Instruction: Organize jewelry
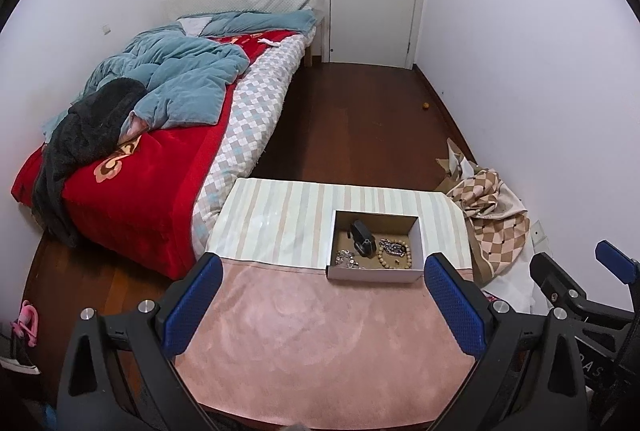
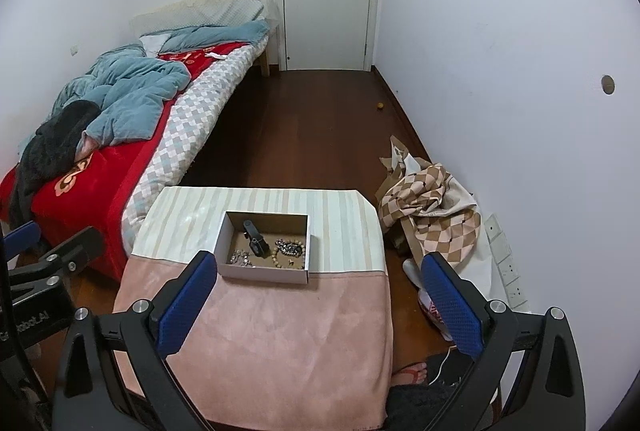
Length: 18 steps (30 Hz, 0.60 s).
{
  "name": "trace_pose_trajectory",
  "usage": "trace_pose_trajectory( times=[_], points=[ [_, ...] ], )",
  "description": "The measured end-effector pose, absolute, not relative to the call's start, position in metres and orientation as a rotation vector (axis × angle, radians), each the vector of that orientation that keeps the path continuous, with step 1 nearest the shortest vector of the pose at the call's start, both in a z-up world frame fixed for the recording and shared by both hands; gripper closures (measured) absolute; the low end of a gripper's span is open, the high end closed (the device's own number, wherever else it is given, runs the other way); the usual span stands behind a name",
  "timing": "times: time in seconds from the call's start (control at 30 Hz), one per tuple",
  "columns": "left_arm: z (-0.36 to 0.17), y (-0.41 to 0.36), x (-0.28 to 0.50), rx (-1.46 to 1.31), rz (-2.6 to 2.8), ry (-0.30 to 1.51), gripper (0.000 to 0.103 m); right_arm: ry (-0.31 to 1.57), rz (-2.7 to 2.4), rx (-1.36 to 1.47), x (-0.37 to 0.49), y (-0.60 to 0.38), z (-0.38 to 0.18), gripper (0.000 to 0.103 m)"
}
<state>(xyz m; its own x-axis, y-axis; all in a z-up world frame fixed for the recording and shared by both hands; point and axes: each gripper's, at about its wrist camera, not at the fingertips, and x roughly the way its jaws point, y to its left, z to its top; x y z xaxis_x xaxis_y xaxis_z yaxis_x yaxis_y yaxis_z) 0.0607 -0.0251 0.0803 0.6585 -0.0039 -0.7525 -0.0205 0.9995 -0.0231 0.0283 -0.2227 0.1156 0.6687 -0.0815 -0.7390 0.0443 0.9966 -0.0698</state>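
Pink-clothed table (image 1: 320,331), jewelry box (image 1: 376,273) beyond both spread, empty claws (image 1: 324,295)

A white cardboard box (image 1: 375,273) sits on the table (image 1: 304,331) where pink cloth meets striped cloth. Inside lie a black watch (image 1: 362,239), a silver chain (image 1: 347,258) at left and wooden beads (image 1: 394,251) at right. The left gripper (image 1: 322,271) hovers near, jaws spread wide. A bed (image 1: 160,135) stands far left.

Open white box (image 1: 376,273) on table: black watch (image 1: 361,239), bead bracelets (image 1: 394,251), possibly silver chain (image 1: 346,259).
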Motion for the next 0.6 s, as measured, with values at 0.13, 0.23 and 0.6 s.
trace_pose_trajectory(
  times=[0.13,0.23,0.6],
  points=[
    [0.074,-0.024,0.070,-0.028,0.019,0.869,0.000,0.857,-0.071,-0.051,0.043,-0.219,0.107,0.000],
    [0.068,-0.025,0.075,-0.021,0.021,0.888,0.000,0.872,-0.074,-0.053,0.050,-0.218,0.102,0.000],
    [0.059,-0.027,0.084,-0.010,0.018,0.912,0.000,0.901,-0.086,-0.061,0.061,-0.220,0.089,0.000]
  ],
)
